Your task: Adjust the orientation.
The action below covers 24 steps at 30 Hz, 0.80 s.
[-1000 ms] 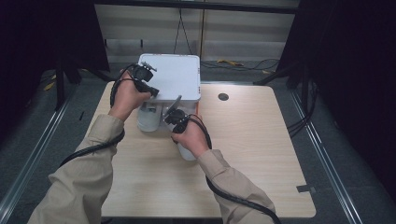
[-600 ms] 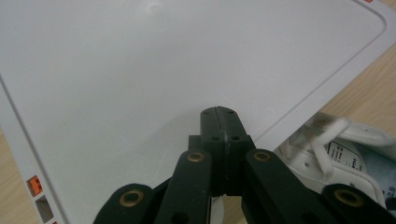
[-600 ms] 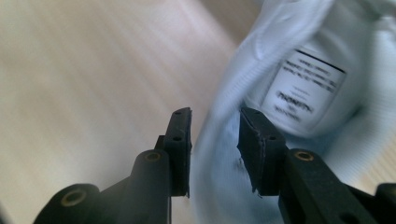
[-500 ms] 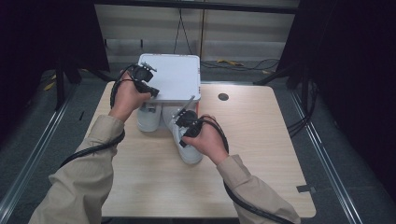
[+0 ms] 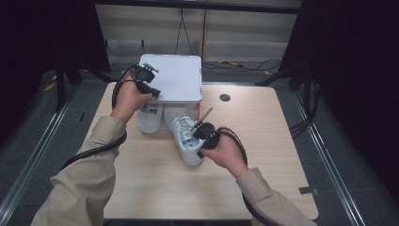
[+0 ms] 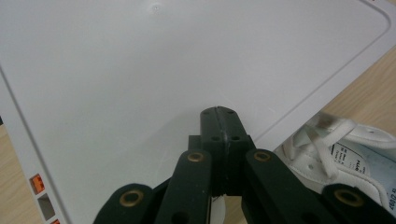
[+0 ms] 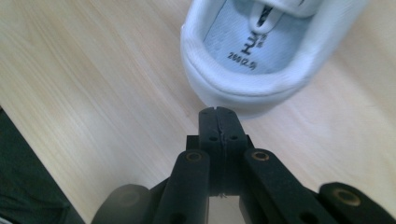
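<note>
Two white sneakers (image 5: pixel 186 134) lie near the middle of the surface (image 5: pixel 263 141), toes under a white box lid (image 5: pixel 171 77) at the far edge. The nearer sneaker looks light, with a soft upper and a firmer heel; I judge its padded heel collar (image 7: pixel 243 88) the best place to grip. My right fingers (image 7: pixel 218 122) are pressed together, empty, just short of that heel. My left fingers (image 6: pixel 219 122), also together, rest on the lid.

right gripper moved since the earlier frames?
Yes. The right gripper shifted right and toward the person, away from the white box, off the shoe.
</note>
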Available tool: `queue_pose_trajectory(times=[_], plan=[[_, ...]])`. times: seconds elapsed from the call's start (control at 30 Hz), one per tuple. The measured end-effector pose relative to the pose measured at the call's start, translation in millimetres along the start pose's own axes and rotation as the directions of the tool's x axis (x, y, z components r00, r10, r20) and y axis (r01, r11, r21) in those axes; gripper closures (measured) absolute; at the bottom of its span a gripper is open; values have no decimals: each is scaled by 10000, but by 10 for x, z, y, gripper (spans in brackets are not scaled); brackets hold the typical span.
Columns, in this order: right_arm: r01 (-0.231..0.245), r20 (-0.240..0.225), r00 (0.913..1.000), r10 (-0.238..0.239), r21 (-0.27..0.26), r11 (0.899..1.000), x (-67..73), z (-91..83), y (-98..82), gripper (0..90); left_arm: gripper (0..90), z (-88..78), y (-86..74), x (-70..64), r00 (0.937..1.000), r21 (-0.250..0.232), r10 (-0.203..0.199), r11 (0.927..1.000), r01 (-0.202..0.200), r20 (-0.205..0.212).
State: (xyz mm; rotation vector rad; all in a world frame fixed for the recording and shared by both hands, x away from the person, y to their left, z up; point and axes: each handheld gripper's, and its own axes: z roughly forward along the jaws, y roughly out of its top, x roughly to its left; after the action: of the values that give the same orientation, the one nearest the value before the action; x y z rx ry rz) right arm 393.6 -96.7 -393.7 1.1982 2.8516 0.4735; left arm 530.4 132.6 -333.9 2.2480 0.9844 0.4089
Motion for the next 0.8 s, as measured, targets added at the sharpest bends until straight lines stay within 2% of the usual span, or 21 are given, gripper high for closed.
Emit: queue_pose_trajectory(times=[0.07, 0.13, 0.23, 0.33, 0.4, 0.47, 0.57, 0.67, 0.8], plan=[[-47, -85, 10000, 48, 152, 9999, -5, 121, -17, 900, 900, 2, -2, -2, 10000, -43, -32, 10000, 32, -3], [-94, -415, 9991, 102, 194, 9998, 9, 202, -18, 900, 900, 1, -1, -2, 10000, -32, -22, 10000, 22, -5], [-62, -601, 9982, 72, 159, 9999, 46, 256, 12, 900, 900, 3, 5, -6, 10000, 16, 15, 10000, -15, 9], [-135, -1126, 9936, 86, -432, 9990, 71, 230, 73, 900, 900, 3, 9, -10, 10000, 55, 61, 10000, -61, -32], [-62, -1237, 9923, -19, -646, 9979, 99, 202, 163, 900, 900, 5, 10, -14, 10000, 27, 26, 10000, -26, -42], [31, -1168, 9931, -124, -789, 9969, 124, 205, 253, 900, 900, 5, 9, -12, 10000, 27, 16, 10000, -16, -32], [196, -898, 9956, -259, -704, 9973, 154, 259, 379, 900, 900, 4, 7, -7, 10000, 28, 55, 10000, -55, -9], [131, -1044, 9943, -233, -971, 9952, 128, 339, 506, 900, 900, 4, 4, 0, 10000, 15, 34, 10000, -34, 33], [132, -866, 9960, -220, -1013, 9948, 103, 381, 655, 900, 900, 3, 0, 13, 9999, -19, 61, 10000, -61, 92]])
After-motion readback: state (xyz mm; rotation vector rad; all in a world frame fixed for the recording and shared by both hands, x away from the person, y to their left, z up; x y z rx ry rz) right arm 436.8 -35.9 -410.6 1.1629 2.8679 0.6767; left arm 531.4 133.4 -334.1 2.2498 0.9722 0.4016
